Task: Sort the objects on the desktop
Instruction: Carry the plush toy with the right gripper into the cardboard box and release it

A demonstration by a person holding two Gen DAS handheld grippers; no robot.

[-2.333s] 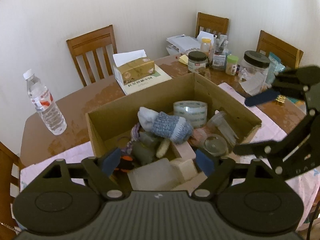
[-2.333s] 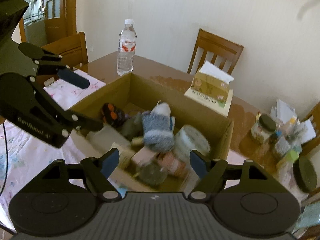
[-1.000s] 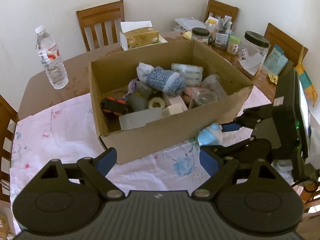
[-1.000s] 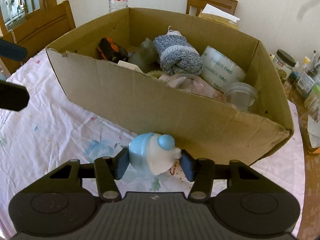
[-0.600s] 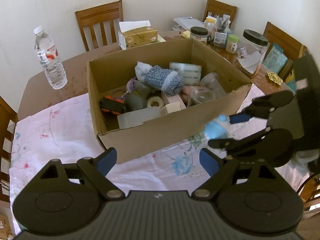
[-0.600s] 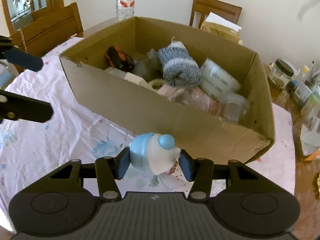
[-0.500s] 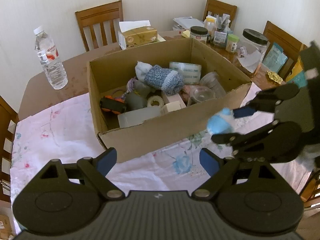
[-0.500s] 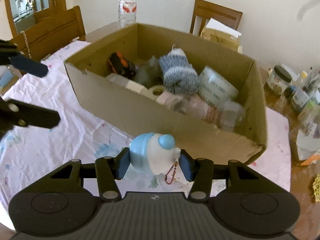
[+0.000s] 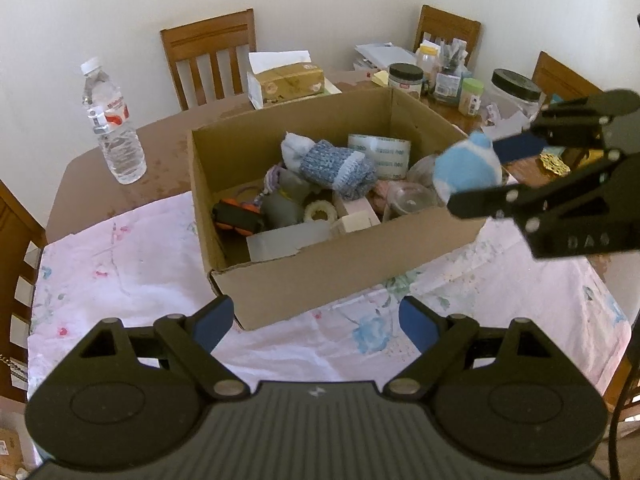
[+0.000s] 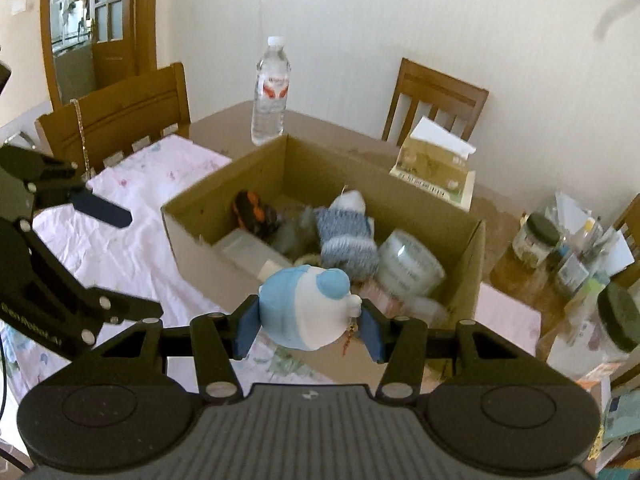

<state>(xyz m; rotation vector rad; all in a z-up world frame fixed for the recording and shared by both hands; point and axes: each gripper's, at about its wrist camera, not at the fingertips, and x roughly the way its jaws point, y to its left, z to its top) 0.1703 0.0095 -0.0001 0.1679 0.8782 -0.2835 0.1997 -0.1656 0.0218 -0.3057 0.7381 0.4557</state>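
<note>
Risk: my right claw [image 10: 307,325], clamped on round blue-white toy [image 10: 310,306], could let it slip short of cardboard box [image 10: 460,280]; left claw [image 9: 316,322] wide, empty.

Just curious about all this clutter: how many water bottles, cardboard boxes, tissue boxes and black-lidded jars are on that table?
Water bottle: 1
Cardboard box: 1
Tissue box: 1
Black-lidded jars: 2
Total: 5

right gripper [image 10: 307,322] clamping blue-and-white plush toy [image 10: 310,306], above cardboard box [image 10: 224,268] edge; left gripper [image 10: 120,260] spread
</note>
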